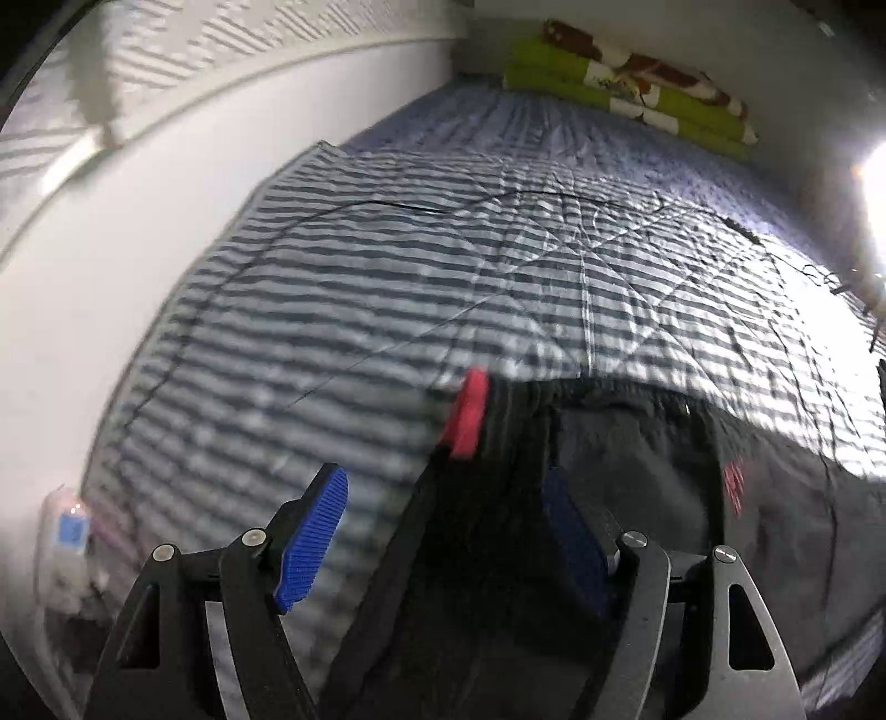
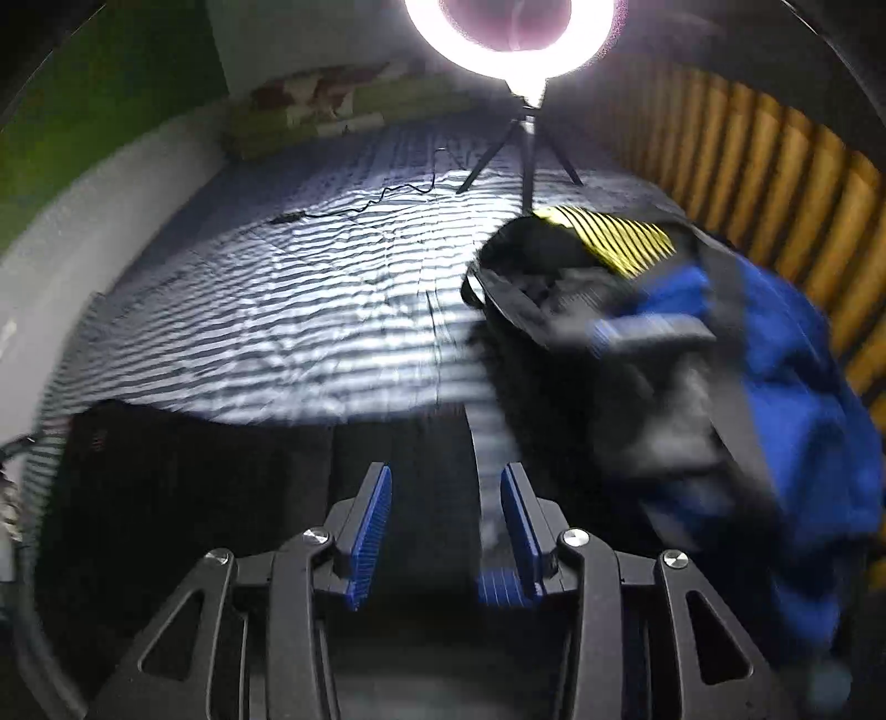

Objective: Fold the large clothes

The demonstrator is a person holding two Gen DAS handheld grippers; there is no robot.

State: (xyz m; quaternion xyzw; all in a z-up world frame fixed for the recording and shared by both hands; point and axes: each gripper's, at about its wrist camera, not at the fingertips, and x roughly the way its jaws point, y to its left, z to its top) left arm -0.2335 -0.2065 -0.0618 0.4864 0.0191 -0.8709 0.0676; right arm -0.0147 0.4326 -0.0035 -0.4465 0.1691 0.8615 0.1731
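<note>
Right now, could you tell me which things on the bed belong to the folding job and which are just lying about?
Belongs to the job:
- dark garment spread on the striped quilt
- left gripper, open
- right gripper, open
- pile of blue and black clothes, possibly next

Just lying about:
- ring light on a tripod
- black cable
- green patterned bedding by the wall

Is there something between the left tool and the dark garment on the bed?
Nothing visible. The left tool is open, directly above the dark garment, which lies on the striped quilt; no other object is between them.
</note>
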